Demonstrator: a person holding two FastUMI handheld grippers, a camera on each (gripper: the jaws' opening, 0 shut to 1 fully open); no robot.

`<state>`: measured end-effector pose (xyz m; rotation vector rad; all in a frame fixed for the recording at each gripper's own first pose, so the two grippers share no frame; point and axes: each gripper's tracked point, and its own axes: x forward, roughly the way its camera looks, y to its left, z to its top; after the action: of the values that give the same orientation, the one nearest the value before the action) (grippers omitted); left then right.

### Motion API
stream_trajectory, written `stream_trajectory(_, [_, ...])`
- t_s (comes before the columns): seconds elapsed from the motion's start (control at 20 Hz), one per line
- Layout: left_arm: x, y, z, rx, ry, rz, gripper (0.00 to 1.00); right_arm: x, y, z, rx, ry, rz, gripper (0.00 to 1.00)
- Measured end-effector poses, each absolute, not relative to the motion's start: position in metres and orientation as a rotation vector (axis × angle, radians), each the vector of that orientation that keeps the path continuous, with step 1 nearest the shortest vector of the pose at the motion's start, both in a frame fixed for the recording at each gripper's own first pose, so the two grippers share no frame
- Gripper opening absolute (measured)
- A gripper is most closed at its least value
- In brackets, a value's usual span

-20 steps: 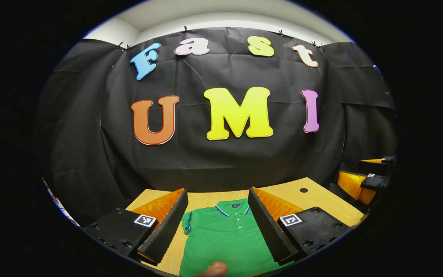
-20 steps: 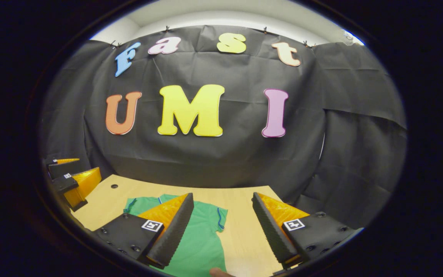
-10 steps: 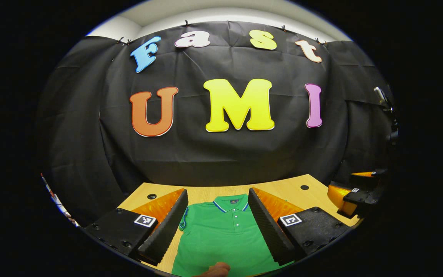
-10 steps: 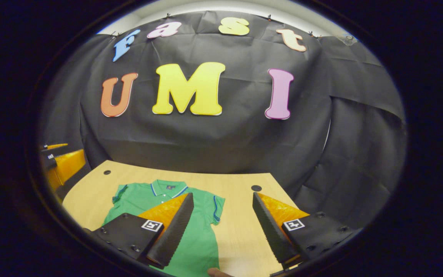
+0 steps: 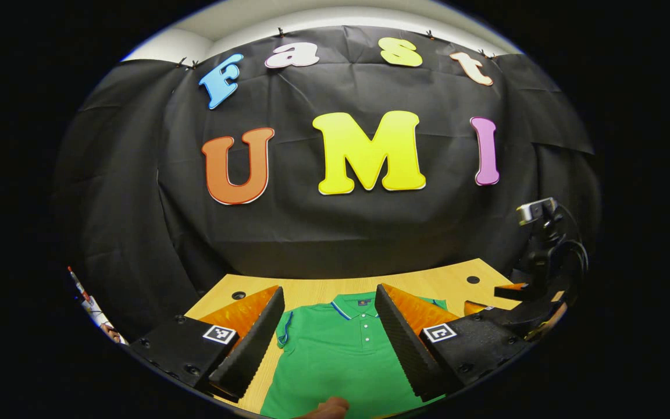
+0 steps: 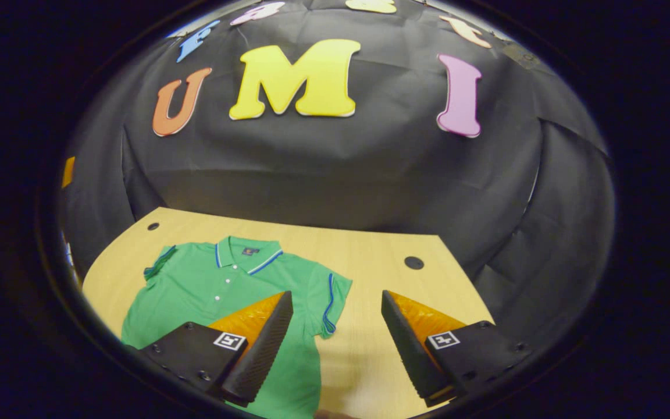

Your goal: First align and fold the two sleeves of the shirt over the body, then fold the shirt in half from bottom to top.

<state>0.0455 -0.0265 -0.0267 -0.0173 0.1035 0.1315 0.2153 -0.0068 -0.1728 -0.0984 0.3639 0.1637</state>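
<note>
- left gripper point(image 5: 329, 337): released, jaws wide apart, nothing between them. Inner faces of the fingers point(image 5: 250, 343) are ribbed, sawtooth-like foam; outer sides glossy translucent plastic. Matte blocky bases with screws and a small square marker tag on each.
- It hangs above the table, not touching cloth; the shirt's collar and button placket sit framed between the two fingers.
- A fingertip of the person's hand point(image 5: 326, 407) pokes in at the bottom of the left gripper view, over the shirt's lower body.
- right gripper point(image 6: 335, 337): also released, jaws spread, nothing held. Same ribbed wedge-shaped fingers and tagged bases.
- In the right gripper view its one finger overlaps the shirt's body, the other is over bare wood beside the shirt; the right sleeve lies just between and ahead of them.
- In the left gripper view the right gripper also shows far off at the table's right edge, with a cable and a small camera on top.
- shirt point(image 6: 207, 285): green polo, knit look, lying flat and face up on the table, unfolded. Collar and both short sleeve cuffs carry blue-and-white trim; three pale buttons; small dark tag inside the neck. Collar points to the table's far edge, sleeves spread out.
- table point(image 6: 370, 256): light wood-grain top, smooth, rounded far corners, with dark round holes near those corners.
</note>
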Motion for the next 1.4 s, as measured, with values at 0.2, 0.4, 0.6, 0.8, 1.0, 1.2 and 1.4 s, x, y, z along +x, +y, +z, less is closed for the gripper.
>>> stream_trajectory(0.2, [0.040,-0.021,-0.027,-0.019,0.127,0.184,1.00,0.265,-0.001,-0.222,-0.105,0.464,0.168,0.95])
stream_trajectory(0.4, [0.029,-0.010,-0.035,-0.009,0.158,0.242,1.00,0.297,0.005,-0.270,-0.113,0.579,0.165,0.97])
stream_trajectory(0.6, [0.022,-0.007,-0.052,-0.017,0.204,0.282,1.00,0.319,0.009,-0.283,-0.107,0.618,0.172,0.95])
stream_trajectory(0.8, [0.021,-0.017,-0.068,-0.021,0.246,0.277,1.00,0.332,0.013,-0.288,-0.070,0.673,0.178,0.97])
stream_trajectory(1.0, [0.021,-0.023,-0.071,-0.005,0.252,0.263,1.00,0.337,0.009,-0.291,-0.056,0.701,0.157,0.61])
stream_trajectory(1.2, [0.016,-0.020,-0.078,-0.006,0.268,0.277,1.00,0.337,0.011,-0.290,-0.051,0.704,0.164,0.28])
stream_trajectory(1.4, [0.010,-0.016,-0.087,-0.012,0.292,0.291,1.00,0.335,0.013,-0.291,-0.053,0.708,0.160,0.07])
